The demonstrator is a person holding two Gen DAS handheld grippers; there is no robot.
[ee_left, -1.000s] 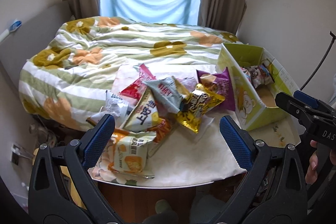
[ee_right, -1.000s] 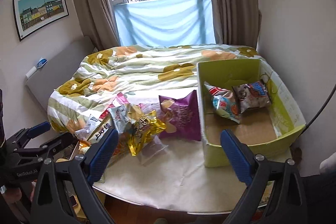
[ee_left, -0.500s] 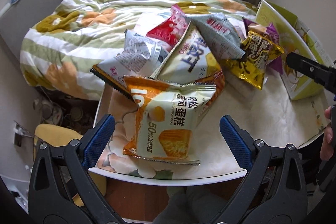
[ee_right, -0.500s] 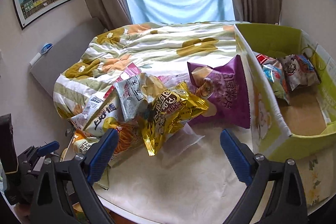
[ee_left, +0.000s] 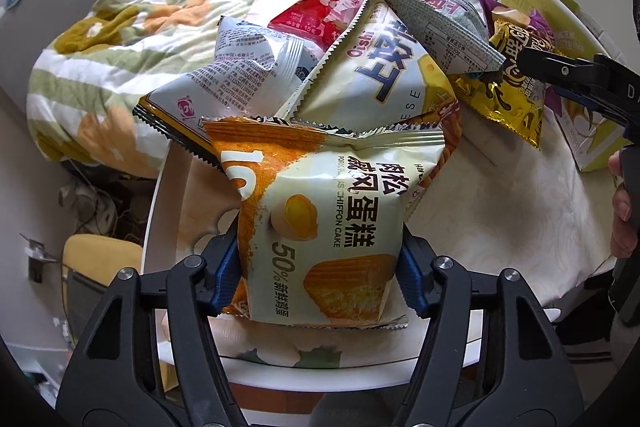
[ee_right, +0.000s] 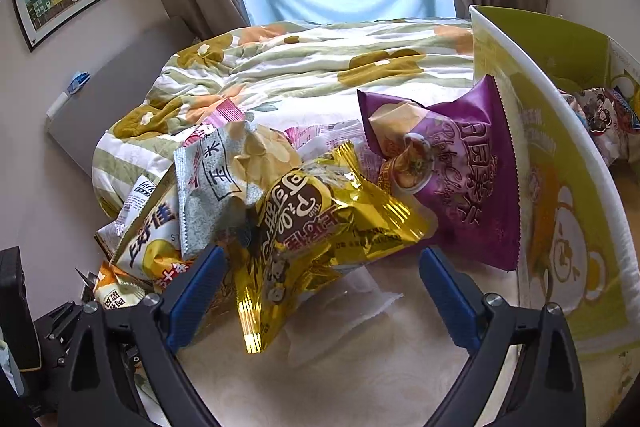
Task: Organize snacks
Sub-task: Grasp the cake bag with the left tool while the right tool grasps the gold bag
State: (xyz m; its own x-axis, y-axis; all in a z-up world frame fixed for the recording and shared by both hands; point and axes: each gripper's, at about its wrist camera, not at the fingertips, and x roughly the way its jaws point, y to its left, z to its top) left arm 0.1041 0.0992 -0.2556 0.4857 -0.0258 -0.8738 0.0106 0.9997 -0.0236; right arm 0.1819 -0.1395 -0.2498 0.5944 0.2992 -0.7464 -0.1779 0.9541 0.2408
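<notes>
A pile of snack packets lies on the white table (ee_left: 500,227). My left gripper (ee_left: 320,267) is shut on the orange-and-white chiffon cake packet (ee_left: 320,211), its blue pads pressing both sides. Behind it lie a white cheese chip bag (ee_left: 384,79), a grey bag (ee_left: 440,23) and a red packet (ee_left: 320,11). My right gripper (ee_right: 320,287) is open, its fingers either side of the gold chip bag (ee_right: 316,219). A purple chip bag (ee_right: 452,179) leans on the green box (ee_right: 560,227), which holds a few packets (ee_right: 604,119).
A bed with a flowered quilt (ee_right: 300,67) lies right behind the table. The right gripper shows at the right of the left wrist view (ee_left: 580,75). A yellow chair (ee_left: 100,259) stands below the table's left edge. The wall is close on the right.
Both grippers moved forward and down to the pile. The left gripper closed on the chiffon cake packet. The right gripper came up around the gold bag, still open.
</notes>
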